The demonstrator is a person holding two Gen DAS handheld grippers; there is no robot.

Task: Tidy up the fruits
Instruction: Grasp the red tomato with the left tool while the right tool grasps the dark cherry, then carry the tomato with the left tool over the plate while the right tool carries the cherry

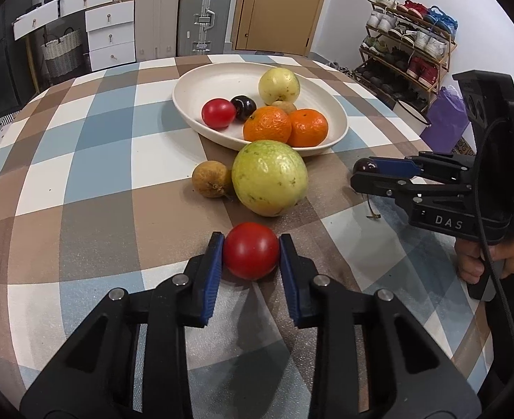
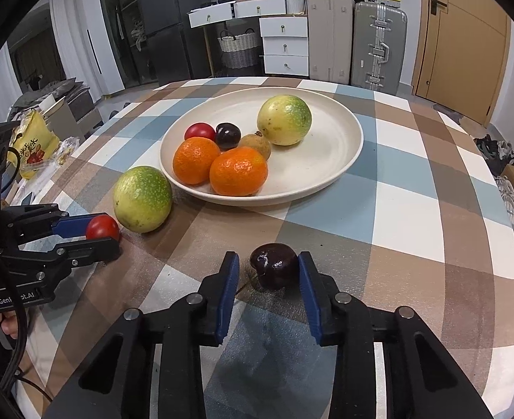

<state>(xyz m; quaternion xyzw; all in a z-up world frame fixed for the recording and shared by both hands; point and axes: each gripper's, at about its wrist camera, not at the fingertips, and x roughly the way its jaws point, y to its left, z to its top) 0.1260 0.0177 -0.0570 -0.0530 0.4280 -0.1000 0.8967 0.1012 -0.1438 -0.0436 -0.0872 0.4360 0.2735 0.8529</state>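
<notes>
My left gripper (image 1: 251, 256) is shut on a red tomato (image 1: 251, 255) that rests on the checked tablecloth; it also shows in the right wrist view (image 2: 102, 227). My right gripper (image 2: 268, 272) is open around a dark cherry (image 2: 274, 265) on the cloth: the right pad touches it, the left pad stands apart. A cream bowl (image 1: 201, 83) holds two oranges (image 1: 267, 124), a tomato, a dark cherry, a brown longan and a yellow-green fruit (image 1: 279, 85). A large green fruit (image 1: 269, 178) and a brown longan (image 1: 210, 178) lie on the cloth in front of the bowl.
The round table (image 2: 414, 181) has a checked cloth. Drawers, suitcases (image 2: 379, 42) and a door stand behind it. A shoe rack (image 1: 407, 42) is at the right. A yellow snack bag (image 2: 33, 143) lies at the table's left edge.
</notes>
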